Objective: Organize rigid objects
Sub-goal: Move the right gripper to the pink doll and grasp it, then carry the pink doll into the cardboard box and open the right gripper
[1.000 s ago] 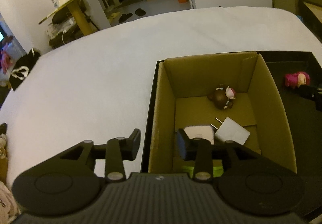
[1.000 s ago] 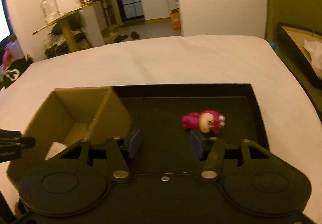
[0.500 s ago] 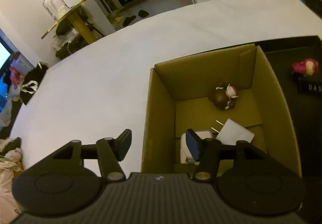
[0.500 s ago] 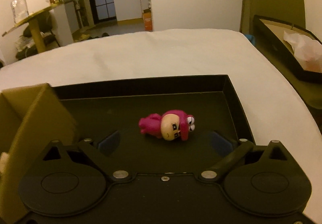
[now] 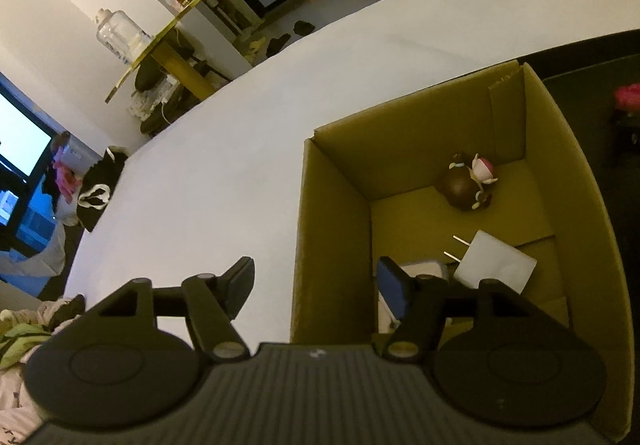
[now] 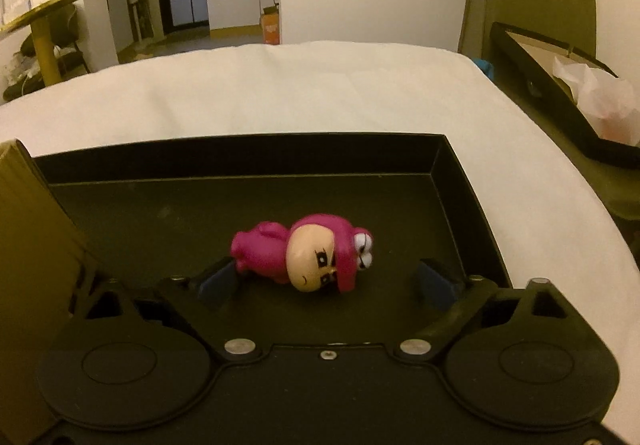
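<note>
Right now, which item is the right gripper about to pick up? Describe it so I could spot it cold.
On the white bed sits a shallow black tray. Lying on its side on the tray floor, between the open fingers of the right gripper, is a small pink figurine. Its beige face and magenta hooded suit set it apart from the brown figurine inside the cardboard box.

A pink hooded figurine (image 6: pixel 304 261) with a beige face lies on its side in the black tray (image 6: pixel 460 185), near the tray's middle, head toward the right edge. In the cardboard box (image 5: pixel 332 205), a brown round figurine (image 5: pixel 468 187) lies near the far wall, and a white plug adapter (image 5: pixel 496 265) lies flat, prongs pointing left.
</note>
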